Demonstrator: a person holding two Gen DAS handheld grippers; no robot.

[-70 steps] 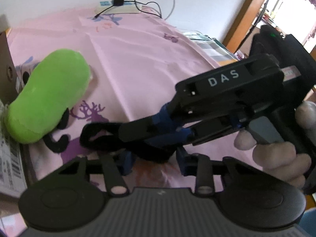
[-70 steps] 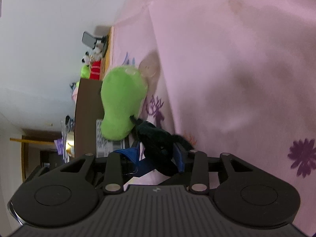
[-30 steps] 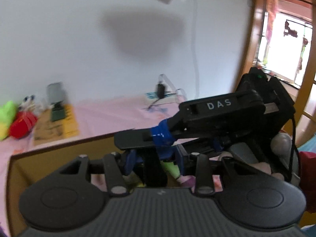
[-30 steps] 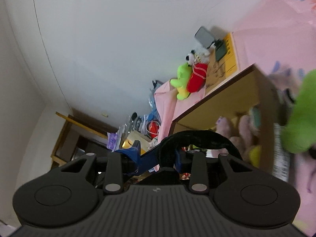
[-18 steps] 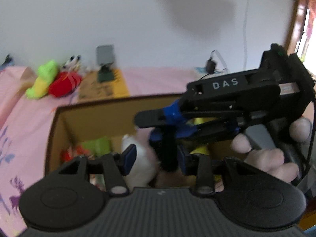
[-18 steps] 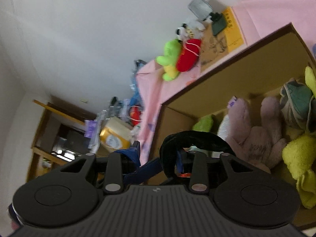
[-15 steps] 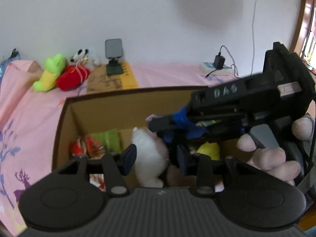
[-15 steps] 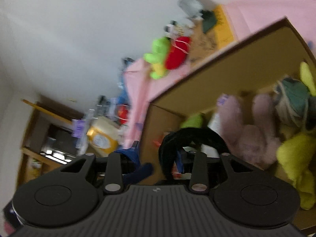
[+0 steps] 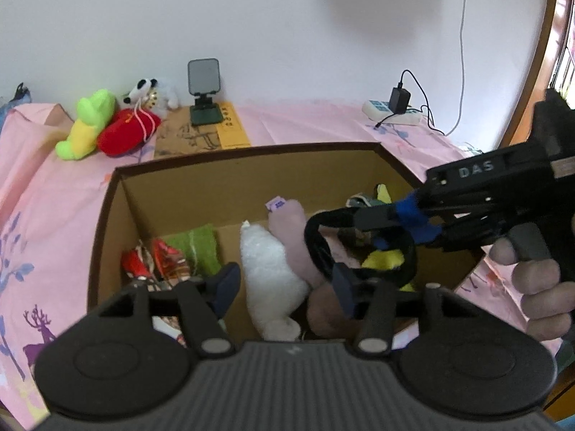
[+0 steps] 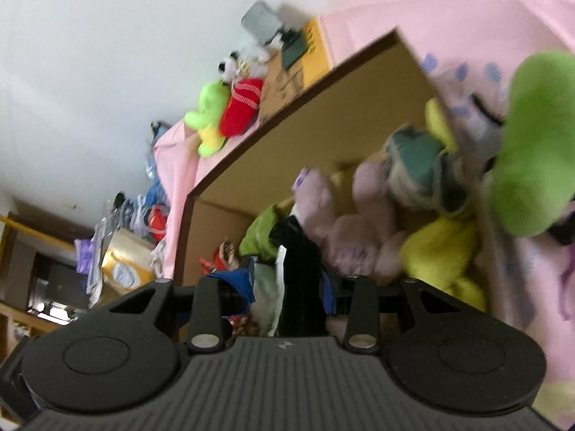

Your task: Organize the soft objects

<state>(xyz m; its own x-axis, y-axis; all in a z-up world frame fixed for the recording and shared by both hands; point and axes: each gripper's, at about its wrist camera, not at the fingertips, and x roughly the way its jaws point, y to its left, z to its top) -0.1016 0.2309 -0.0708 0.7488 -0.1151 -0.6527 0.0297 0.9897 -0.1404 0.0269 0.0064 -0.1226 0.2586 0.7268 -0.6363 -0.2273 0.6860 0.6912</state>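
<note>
Two grippers hang over the open cardboard box (image 9: 107,215), and I work both. My left gripper (image 9: 285,283) sits low in the left wrist view with its jaws opening; nothing is pressed between them, though the black soft loop (image 9: 316,244) brushes past the right finger. My right gripper (image 9: 391,221) reaches in from the right edge of that view, and its blue-taped fingers clamp that loop, which dangles above the toys inside the box. In the right wrist view, the same black piece (image 10: 298,273) stands between the fingers at lower centre, the pads close on either side.

As I judge it, the sorting is well along. The box already holds a white plush (image 9: 269,269), a pale pink plush (image 9: 291,230), a yellow one (image 9: 381,260), a green cloth piece (image 9: 196,248) and something red and patterned (image 9: 151,262). The loop is over the box but not yet let go. A big green plush (image 10: 532,143) lies outside the box at the right of the right wrist view, and a lime-and-yellow toy (image 9: 86,125), a red pouch (image 9: 125,134) and a small panda (image 9: 145,89) wait at upper left in the left wrist view.

The right gripper's body reads "DAS" (image 9: 476,170). The purple tag (image 9: 276,204) on the pink plush is too small to read.
</note>
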